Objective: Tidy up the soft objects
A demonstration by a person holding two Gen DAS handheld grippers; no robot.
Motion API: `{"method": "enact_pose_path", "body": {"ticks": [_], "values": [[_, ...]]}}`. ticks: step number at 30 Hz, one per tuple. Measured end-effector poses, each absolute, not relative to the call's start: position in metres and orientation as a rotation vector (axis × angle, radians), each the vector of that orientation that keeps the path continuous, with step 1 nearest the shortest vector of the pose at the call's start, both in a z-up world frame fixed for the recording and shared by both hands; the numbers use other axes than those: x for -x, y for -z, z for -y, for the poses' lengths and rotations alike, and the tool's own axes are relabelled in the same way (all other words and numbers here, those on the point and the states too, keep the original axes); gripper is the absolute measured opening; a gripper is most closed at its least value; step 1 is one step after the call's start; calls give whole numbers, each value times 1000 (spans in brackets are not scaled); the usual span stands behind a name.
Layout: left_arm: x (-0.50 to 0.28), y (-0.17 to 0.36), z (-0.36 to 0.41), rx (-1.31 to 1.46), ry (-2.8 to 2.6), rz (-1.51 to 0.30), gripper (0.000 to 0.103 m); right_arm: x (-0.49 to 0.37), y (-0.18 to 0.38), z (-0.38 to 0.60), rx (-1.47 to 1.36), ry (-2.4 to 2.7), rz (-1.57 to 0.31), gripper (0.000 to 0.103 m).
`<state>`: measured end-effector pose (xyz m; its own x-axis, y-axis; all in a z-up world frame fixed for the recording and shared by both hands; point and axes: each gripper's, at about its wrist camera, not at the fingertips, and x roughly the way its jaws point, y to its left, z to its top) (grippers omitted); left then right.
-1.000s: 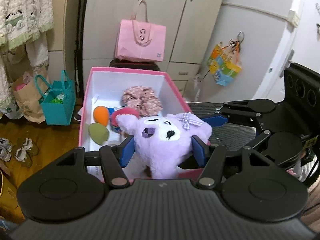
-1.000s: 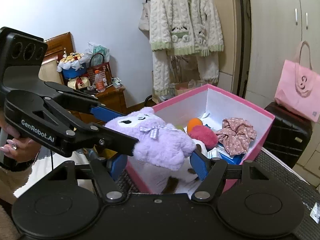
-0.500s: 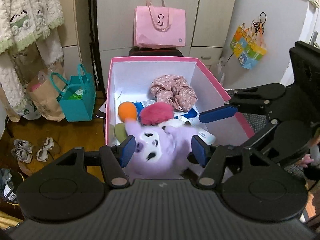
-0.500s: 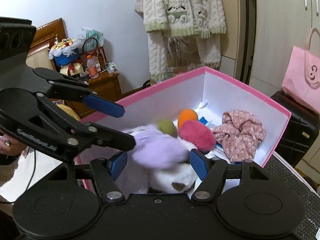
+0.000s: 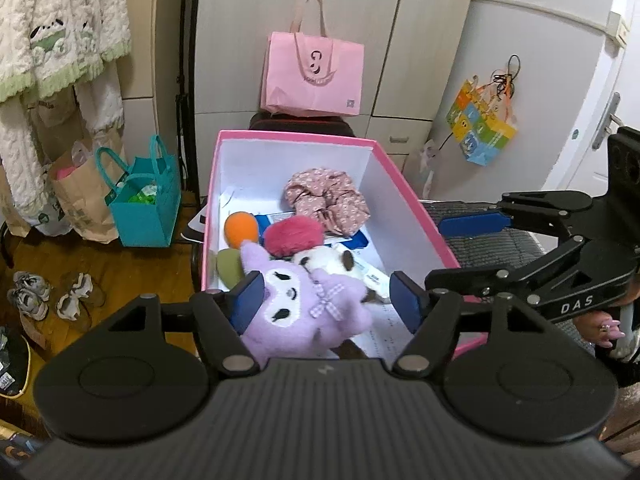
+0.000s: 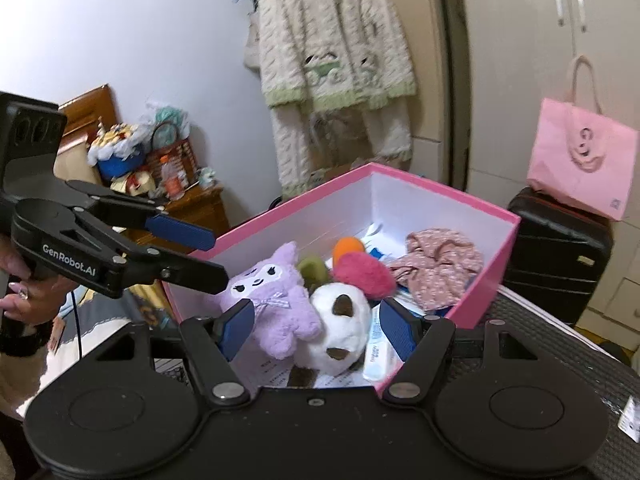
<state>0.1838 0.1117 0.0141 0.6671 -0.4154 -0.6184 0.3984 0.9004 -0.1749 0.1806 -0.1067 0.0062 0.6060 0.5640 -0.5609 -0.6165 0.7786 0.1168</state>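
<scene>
Inside the pink box [image 5: 404,196], near its front wall, the purple plush [image 5: 304,312] lies tilted, ears toward the left wall. My left gripper [image 5: 326,300] is opening around it, pads clear. My right gripper [image 6: 316,330] hangs open over the box, empty.

1. The left wrist camera looks down along its own fingers, close over the near edge of the pink box [image 5: 392,168], facing the cupboards.
2. The right wrist camera looks from the box's [image 6: 440,194] near right corner towards the wall.
3. Both share the box interior.
</scene>
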Motion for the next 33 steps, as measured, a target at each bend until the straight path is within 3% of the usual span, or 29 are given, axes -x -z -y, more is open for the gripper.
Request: {"method": "enact_pose_path", "body": {"ticks": [9, 14, 17, 21, 27, 33], "values": [[-161, -17, -100, 7, 458, -694, 76, -151, -18, 116, 129, -594, -611, 78], [-147, -20, -98, 42, 491, -691, 80, -137, -22, 126, 124, -549, -614, 89], [-137, -23, -96, 76, 499, -678, 94, -133, -23, 134, 126, -500, -648, 91], [-126, -27, -85, 48, 468, -672, 100, -127, -25, 142, 145, -389, -689, 97], [-118, -28, -63, -42, 322, -699, 101, -109, -23, 154, 217, -214, -714, 97], [-100, -38, -45, -77, 310, -641, 101, -84, -31, 178, 49, -128, -670, 97]]}}
